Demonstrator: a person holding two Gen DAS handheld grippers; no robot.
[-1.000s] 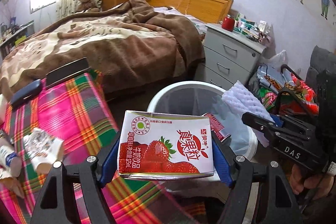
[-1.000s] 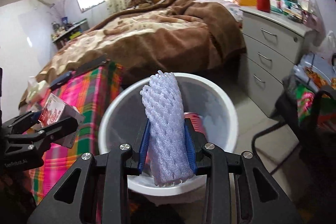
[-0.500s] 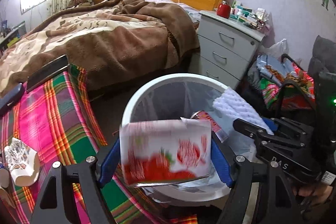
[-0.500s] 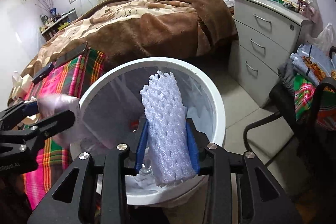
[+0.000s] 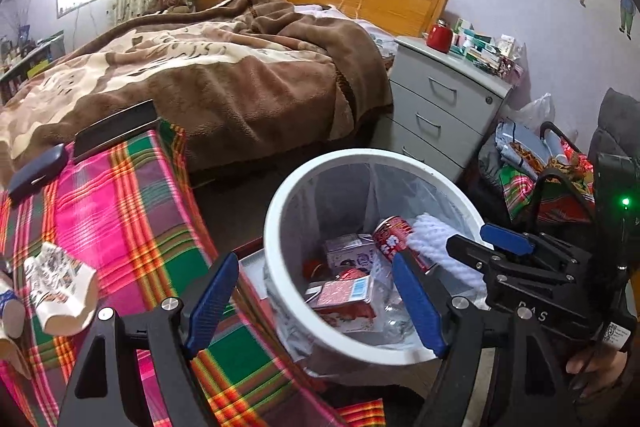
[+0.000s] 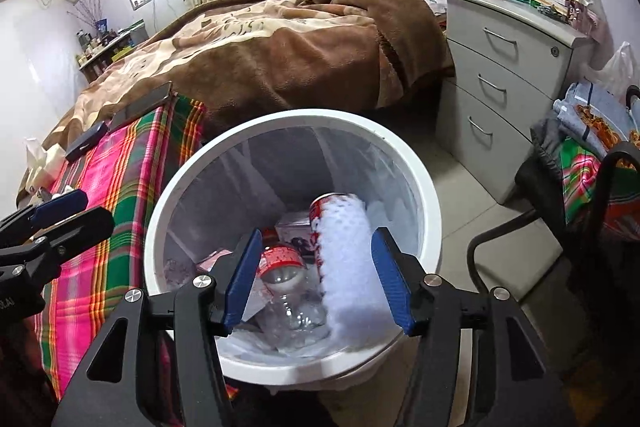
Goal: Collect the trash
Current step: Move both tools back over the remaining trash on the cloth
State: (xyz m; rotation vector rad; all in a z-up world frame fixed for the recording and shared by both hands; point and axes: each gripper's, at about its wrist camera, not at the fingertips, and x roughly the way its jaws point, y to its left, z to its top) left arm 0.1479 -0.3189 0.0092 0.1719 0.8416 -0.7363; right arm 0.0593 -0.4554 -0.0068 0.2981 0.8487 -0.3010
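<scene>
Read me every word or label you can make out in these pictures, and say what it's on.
"DAS": on the body of the right hand-held gripper, left wrist view, the D faint.
Milk carton in the bin: print too blurred to read.
Red can: too blurred.
Boxes on the dresser: too small.

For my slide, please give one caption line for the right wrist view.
Right gripper opening above the white bin as the foam net drops in.
</scene>
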